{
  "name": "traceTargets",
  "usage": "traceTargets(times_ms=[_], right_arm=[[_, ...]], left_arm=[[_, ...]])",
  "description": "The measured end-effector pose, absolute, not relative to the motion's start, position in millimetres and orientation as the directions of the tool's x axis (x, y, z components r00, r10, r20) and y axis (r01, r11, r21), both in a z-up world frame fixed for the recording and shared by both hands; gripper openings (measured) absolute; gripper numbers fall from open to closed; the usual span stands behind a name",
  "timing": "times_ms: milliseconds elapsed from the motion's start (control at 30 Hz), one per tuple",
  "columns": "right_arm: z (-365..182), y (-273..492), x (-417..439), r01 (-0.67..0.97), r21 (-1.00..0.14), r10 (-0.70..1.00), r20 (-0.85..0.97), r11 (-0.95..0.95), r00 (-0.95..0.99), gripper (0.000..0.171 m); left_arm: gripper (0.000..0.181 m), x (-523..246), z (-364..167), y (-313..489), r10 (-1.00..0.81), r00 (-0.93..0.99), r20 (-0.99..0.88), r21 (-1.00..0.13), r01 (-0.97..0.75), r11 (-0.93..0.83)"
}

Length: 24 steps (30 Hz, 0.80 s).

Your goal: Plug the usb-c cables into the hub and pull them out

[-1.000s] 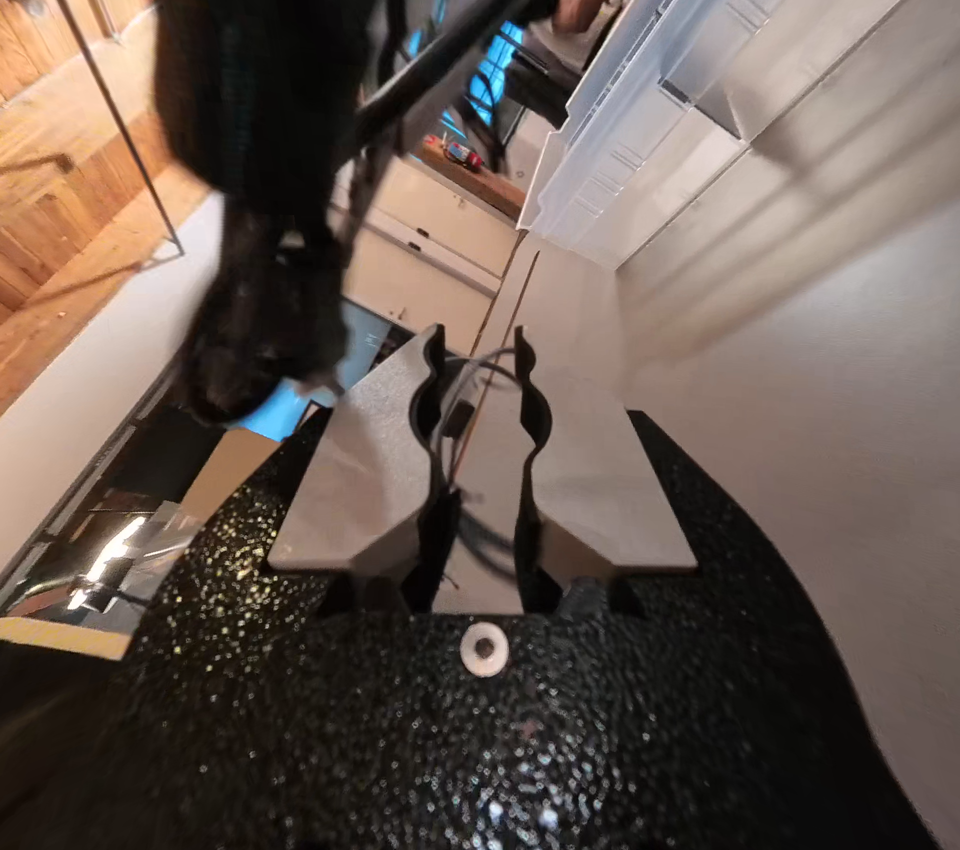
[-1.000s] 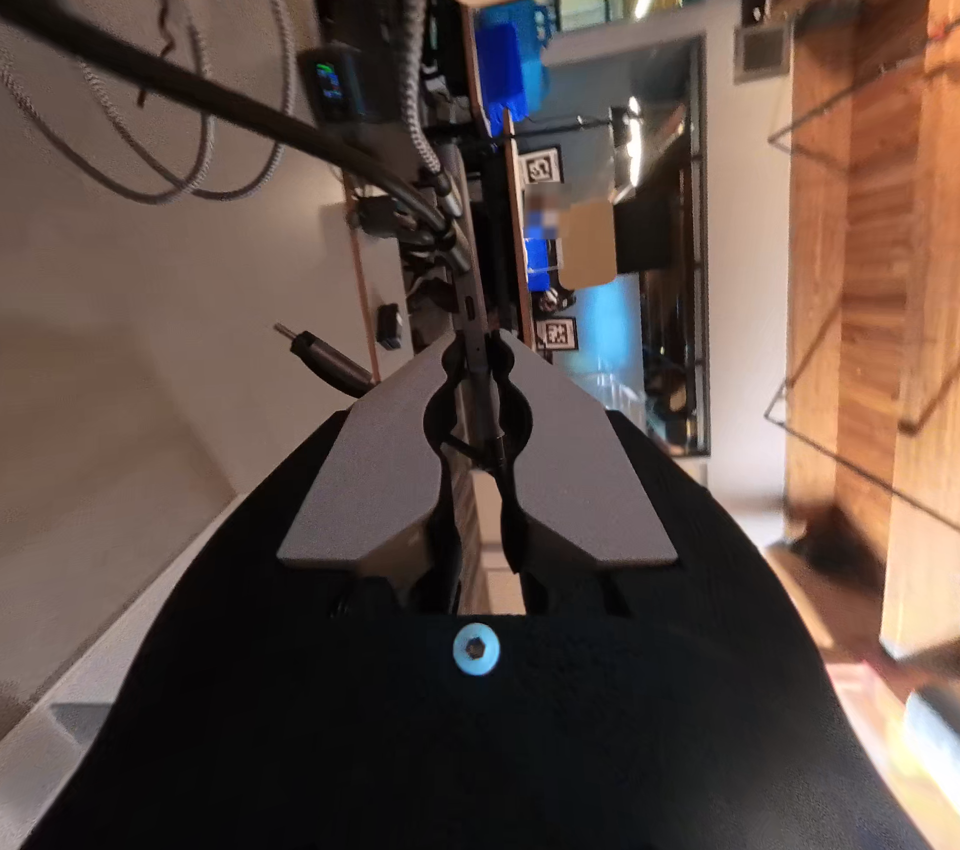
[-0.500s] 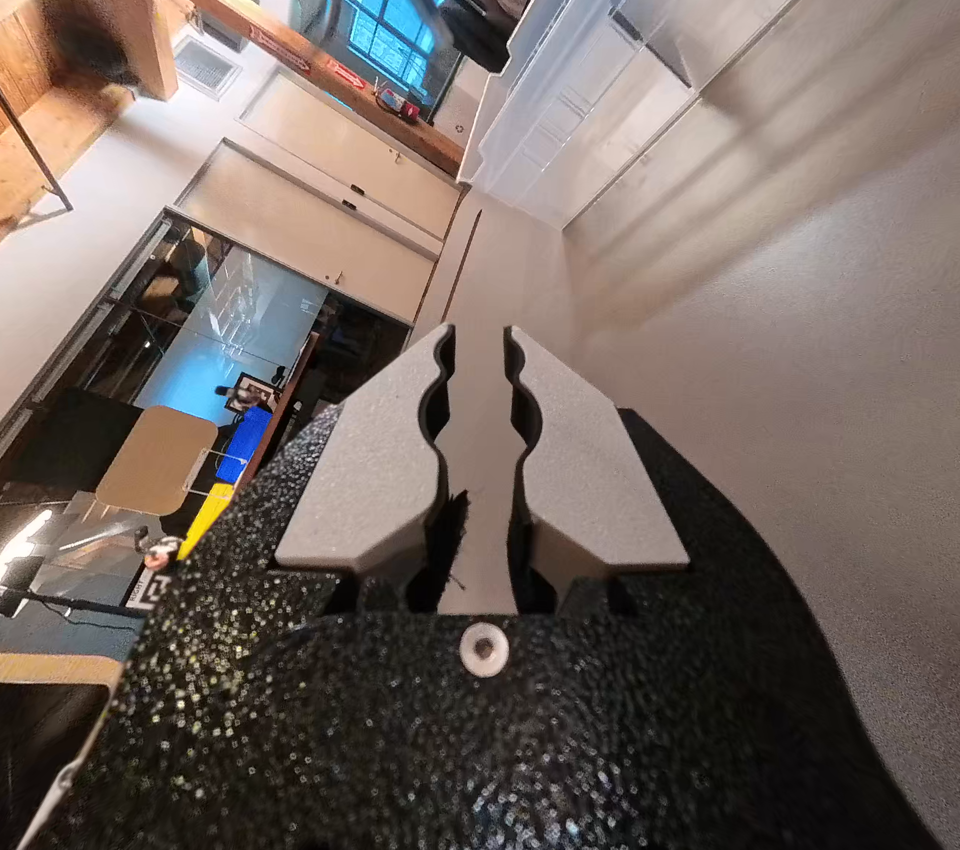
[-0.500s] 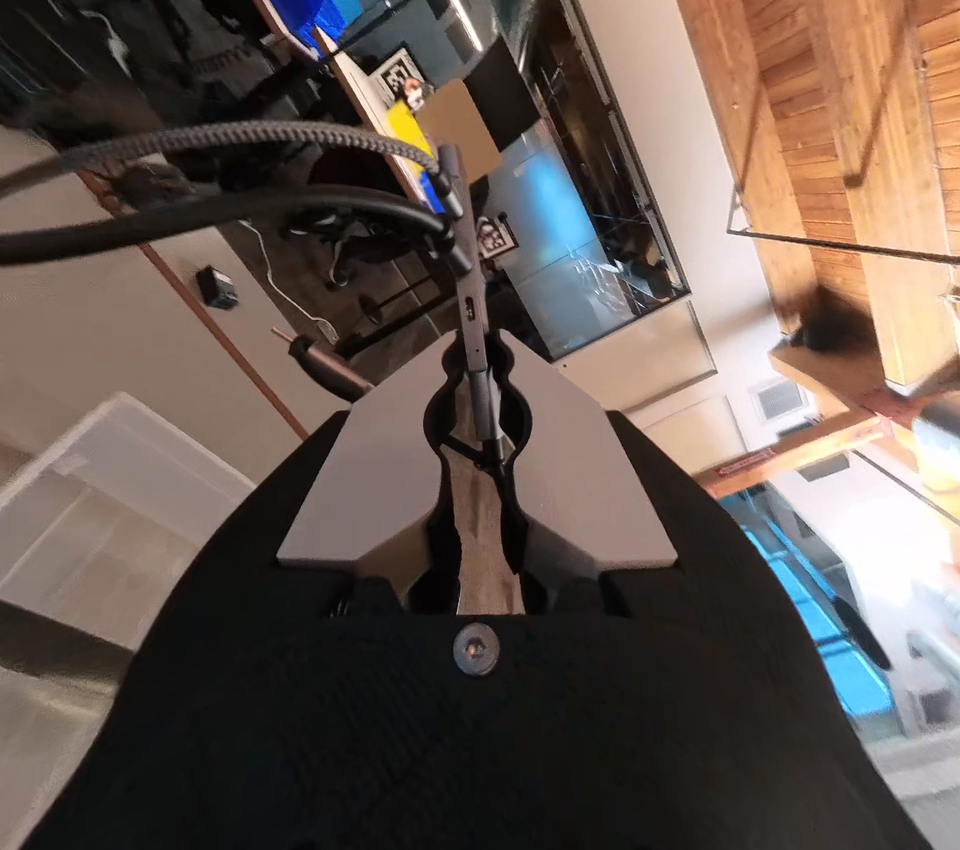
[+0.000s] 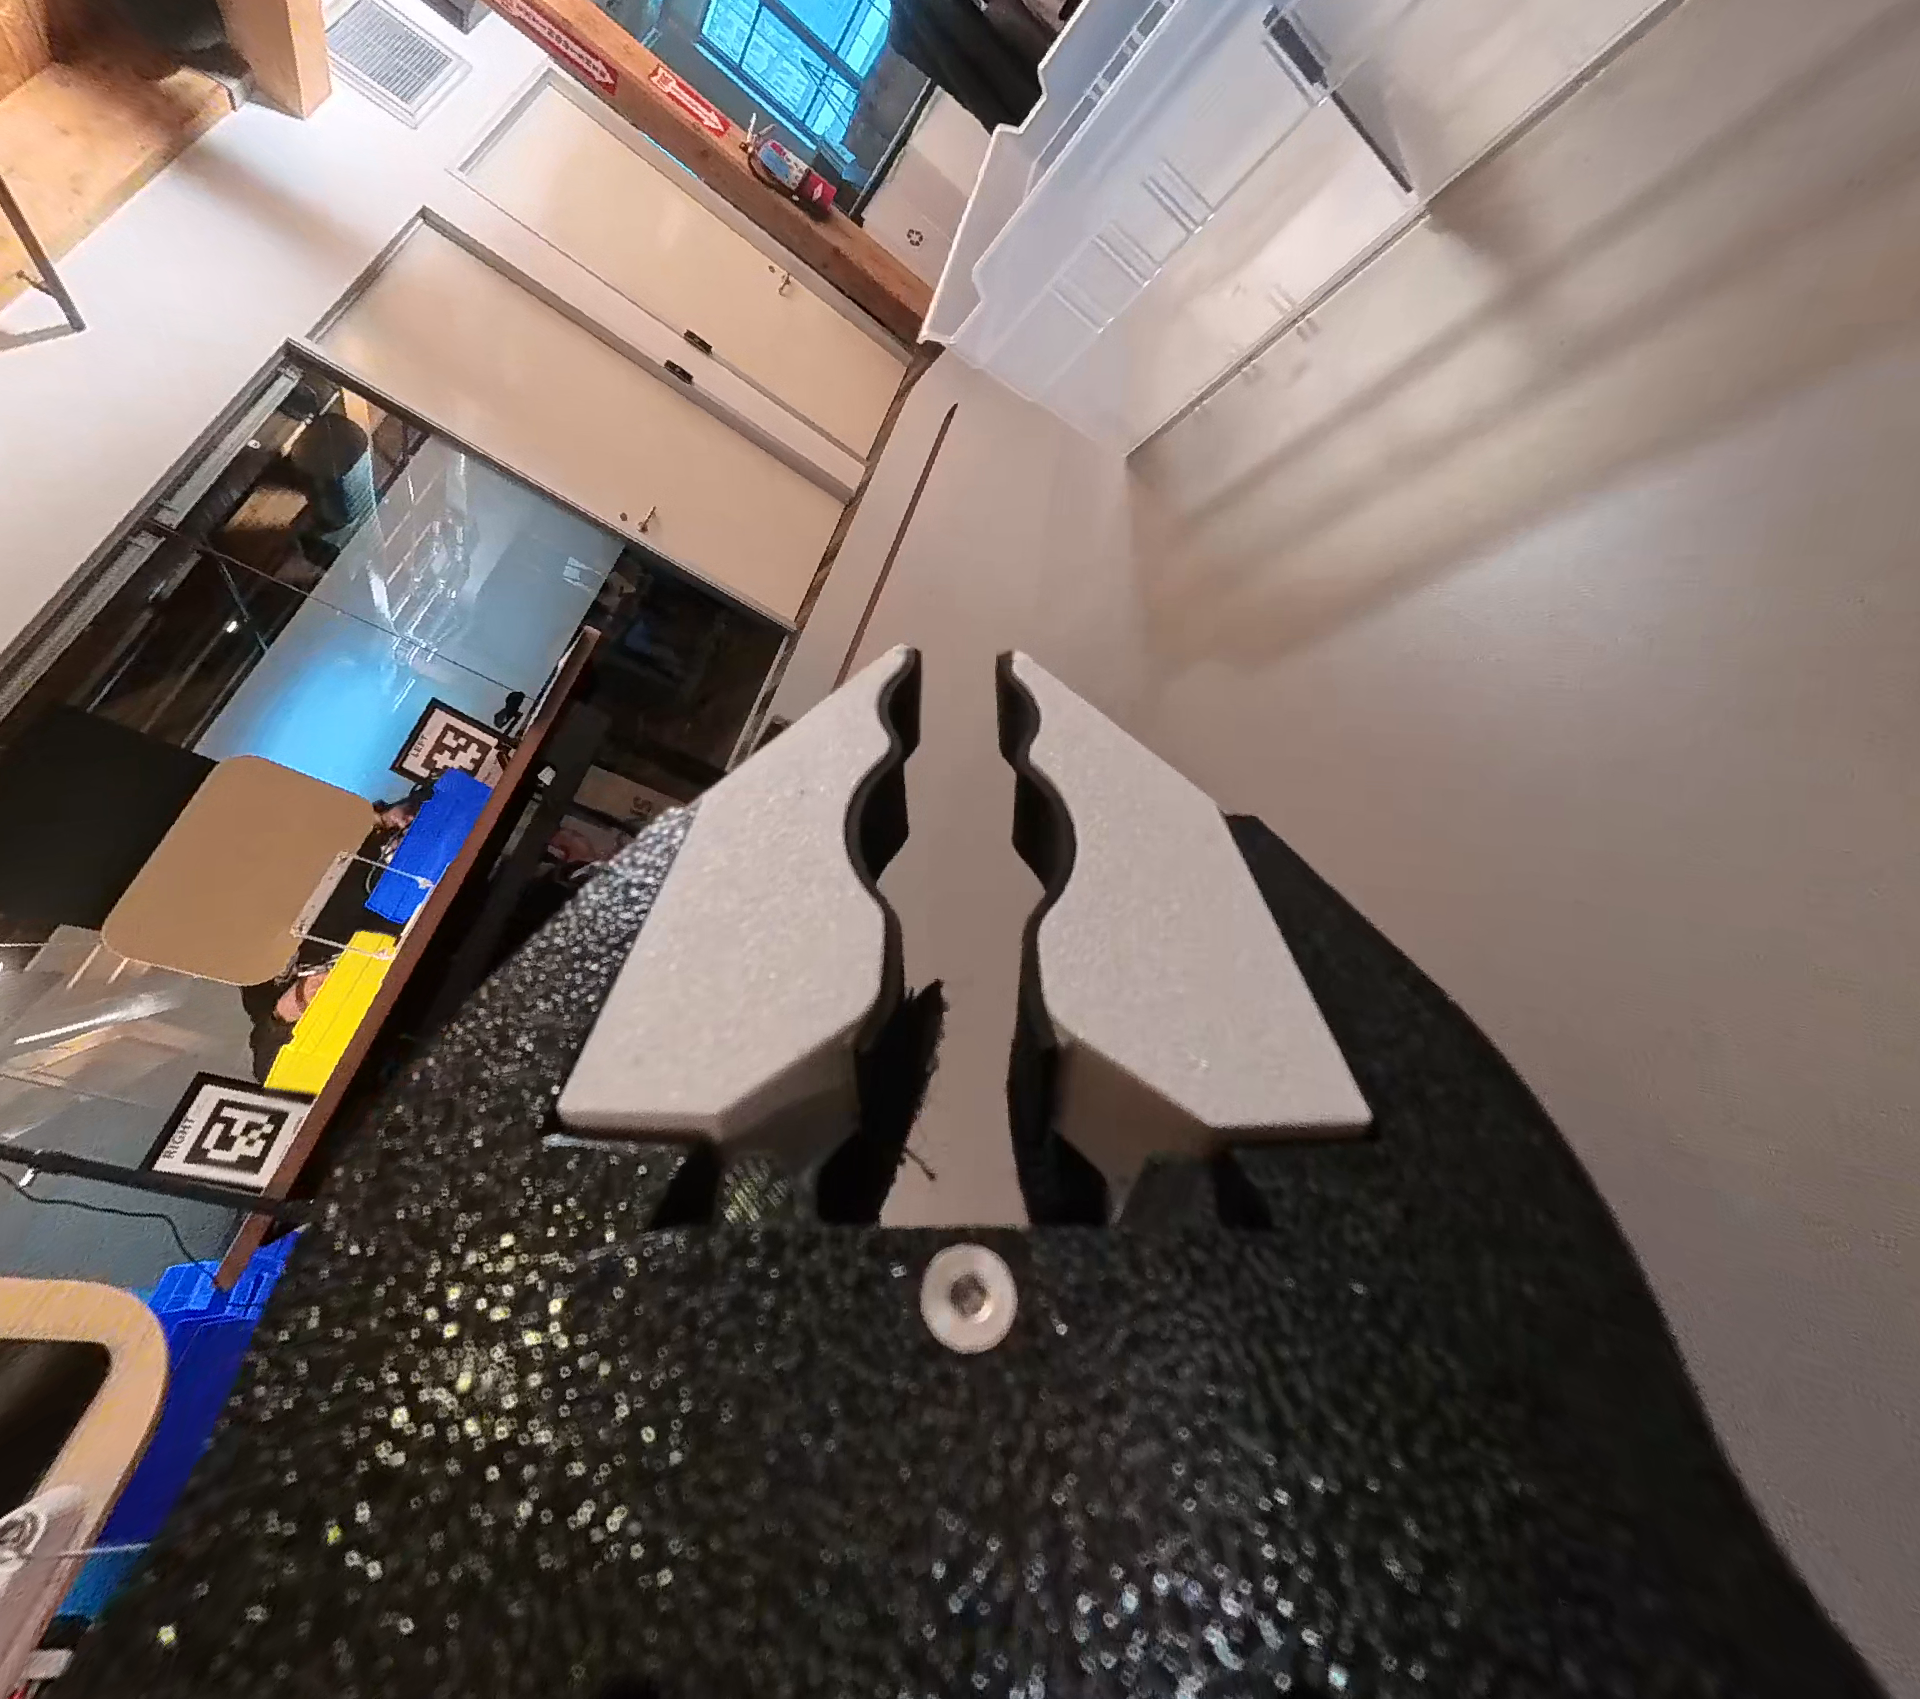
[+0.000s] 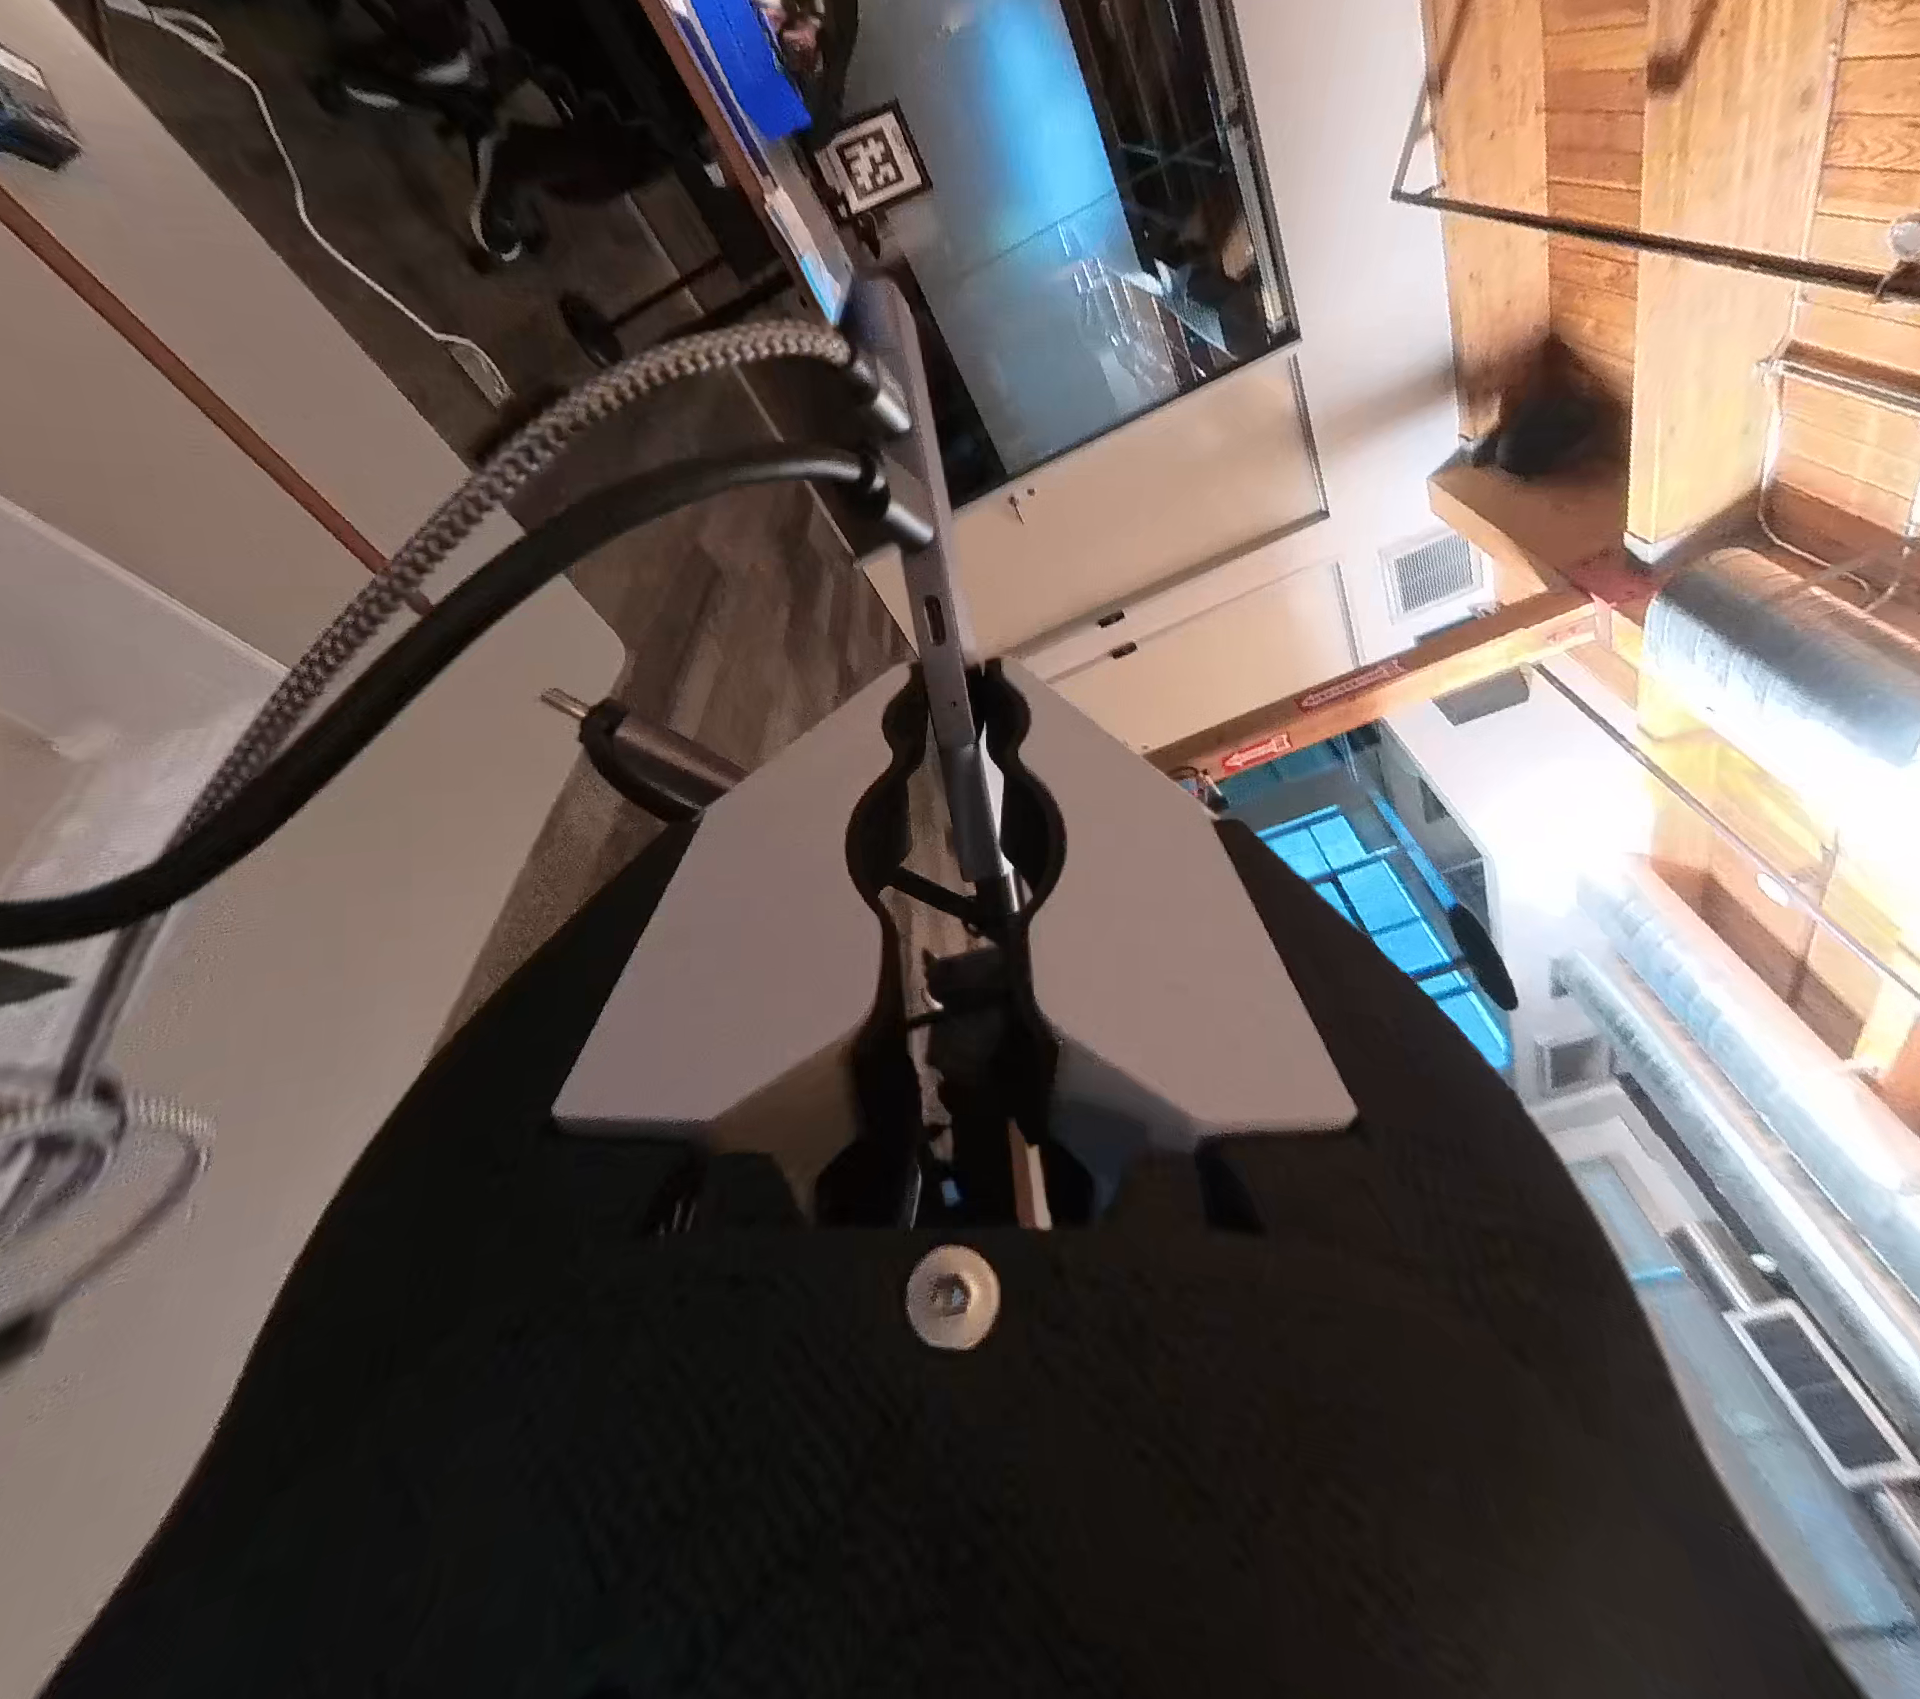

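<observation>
Left wrist view: left tongs (image 5: 956, 693) slightly apart, empty, aimed along the bare counter (image 5: 1558, 818); clear bin (image 5: 1143, 195) upper right.

Right wrist view: right tongs (image 6: 951, 683) clamped on the hub (image 6: 940, 569) edge-on, frame centre. Braided cable (image 6: 499, 475) and black cable (image 6: 582, 527) plugged in; loose plug (image 6: 634, 745) centre left. Risk: cable weight levers the thin hub out of the grip.

Left tool (image 5: 958, 673) had bare worktop (image 5: 1507, 818) ahead — only the clear bin (image 5: 1195, 195) blocked the far end. Right tool (image 6: 961, 683) side: braided cable (image 6: 468, 506) and black cable (image 6: 416, 610) arced across the left approach — loose plug (image 6: 634, 745) just beside the finger.
</observation>
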State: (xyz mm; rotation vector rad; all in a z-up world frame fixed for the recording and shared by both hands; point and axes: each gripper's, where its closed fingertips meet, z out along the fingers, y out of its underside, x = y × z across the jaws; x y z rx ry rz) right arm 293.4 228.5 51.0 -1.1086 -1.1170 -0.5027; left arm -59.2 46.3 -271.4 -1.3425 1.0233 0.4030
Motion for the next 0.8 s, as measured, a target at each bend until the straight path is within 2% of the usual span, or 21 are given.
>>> traceTargets(times_ms=[167, 333, 500, 600, 700, 800], right_arm=[[52, 263, 280, 0.826, -0.413, 0.175, 0.911, 0.384, 0.374, 0.008], [22, 297, 252, 0.889, -0.295, 0.140, 0.955, 0.350, 0.262, 0.008], [-14, 324, 232, 0.955, -0.018, 0.003, 1.000, 0.296, 0.018, 0.008], [-25, 326, 218, 0.943, 0.231, -0.171, 0.966, 0.240, -0.193, 0.008], [-45, 316, 191, 0.865, 0.460, -0.345, 0.860, 0.201, -0.377, 0.008], [-80, 303, 164, 0.804, 0.543, -0.419, 0.806, 0.241, -0.419, 0.007]], left_arm=[[0.012, -62, -275, 49, -0.306, 0.533, -0.789, -0.604, -0.765, 0.224], [0.011, -63, -276, 50, -0.309, 0.538, -0.784, -0.609, -0.764, 0.215], [0.011, -63, -278, 51, -0.317, 0.536, -0.783, -0.608, -0.766, 0.207], [0.011, -63, -278, 52, -0.317, 0.536, -0.782, -0.609, -0.766, 0.206], [0.011, -63, -278, 52, -0.316, 0.536, -0.783, -0.608, -0.767, 0.205], [0.011, -62, -278, 52, -0.315, 0.532, -0.786, -0.604, -0.771, 0.204]])
